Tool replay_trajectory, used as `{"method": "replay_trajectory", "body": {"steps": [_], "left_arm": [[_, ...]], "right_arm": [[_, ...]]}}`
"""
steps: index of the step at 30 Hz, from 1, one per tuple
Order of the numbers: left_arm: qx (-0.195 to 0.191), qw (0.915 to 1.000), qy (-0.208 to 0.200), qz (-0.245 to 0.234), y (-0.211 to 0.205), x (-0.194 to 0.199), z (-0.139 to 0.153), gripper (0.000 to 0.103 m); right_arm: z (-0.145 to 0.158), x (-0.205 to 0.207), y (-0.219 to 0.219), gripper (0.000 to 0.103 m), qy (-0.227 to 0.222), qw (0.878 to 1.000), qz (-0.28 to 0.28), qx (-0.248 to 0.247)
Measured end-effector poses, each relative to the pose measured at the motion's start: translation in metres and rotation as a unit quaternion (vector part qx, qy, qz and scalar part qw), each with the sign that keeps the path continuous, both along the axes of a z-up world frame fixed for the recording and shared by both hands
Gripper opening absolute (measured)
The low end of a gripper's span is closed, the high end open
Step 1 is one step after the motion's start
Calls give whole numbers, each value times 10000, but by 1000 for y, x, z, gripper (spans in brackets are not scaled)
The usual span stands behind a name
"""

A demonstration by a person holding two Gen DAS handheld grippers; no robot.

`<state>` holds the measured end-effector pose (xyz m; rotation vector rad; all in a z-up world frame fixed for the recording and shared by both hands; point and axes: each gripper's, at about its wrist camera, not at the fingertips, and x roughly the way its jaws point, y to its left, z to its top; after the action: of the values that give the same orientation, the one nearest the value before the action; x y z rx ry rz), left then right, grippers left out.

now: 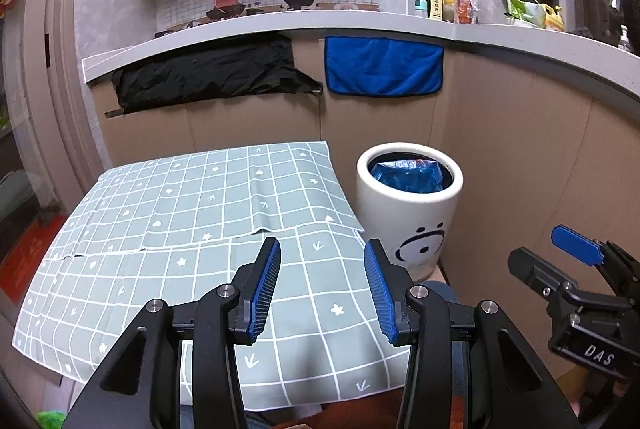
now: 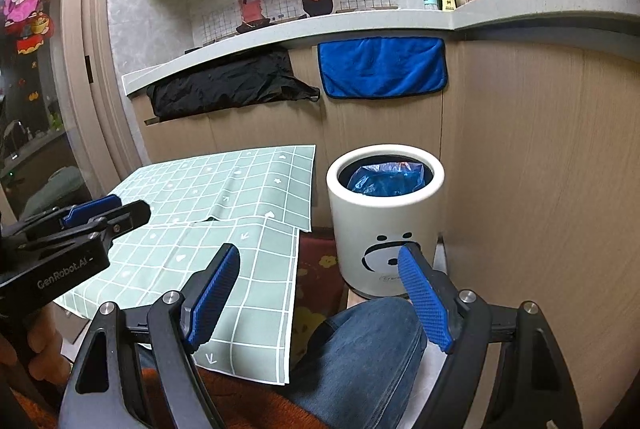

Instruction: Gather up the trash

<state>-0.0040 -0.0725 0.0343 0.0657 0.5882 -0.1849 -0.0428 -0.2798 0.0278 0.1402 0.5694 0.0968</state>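
1. The trash bin [image 2: 385, 217], white with a panda face on its side, stands on the floor just beside the right edge of the low surface [image 1: 192, 213], close to the wood-panel cabinet front [image 2: 520, 149]. Inside it a blue bag [image 2: 384, 179] sits crumpled below the rim, not folded over it.

2. No loose trash shows on the checked cloth in either view, so my reading is that you are either done picking up or about to deal with the bag itself (the task line does not say which).

3. Your left gripper [image 1: 322, 289] hovers over the near part of the surface, jaws parted with nothing between them. Your right gripper [image 2: 320, 293] hangs further right, above your knee [image 2: 360, 349], jaws spread wide and also empty, with the bin straight ahead between its fingers.

4. If the bag is next, the move calls for coming down from above into the bin's mouth and pinching the bag's edge, since it lies low inside.

5. Room to move: the top of the bin is open, and there is free space over the cloth. Tight spots are the cabinet front behind and to the right of the bin, and the surface's right edge at the bin's left. A blue towel [image 1: 384, 67] and a black cloth [image 1: 208, 73] hang well above, clear of your path.
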Motion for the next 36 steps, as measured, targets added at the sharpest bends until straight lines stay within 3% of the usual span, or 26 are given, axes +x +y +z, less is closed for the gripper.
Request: {"method": "replay_trajectory", "body": {"steps": [36], "left_arm": [[-103,9998,-25,-175,-3,0,1,45]], "right_arm": [[9,0,-3,79,-105,9998,-142,-66]]}}
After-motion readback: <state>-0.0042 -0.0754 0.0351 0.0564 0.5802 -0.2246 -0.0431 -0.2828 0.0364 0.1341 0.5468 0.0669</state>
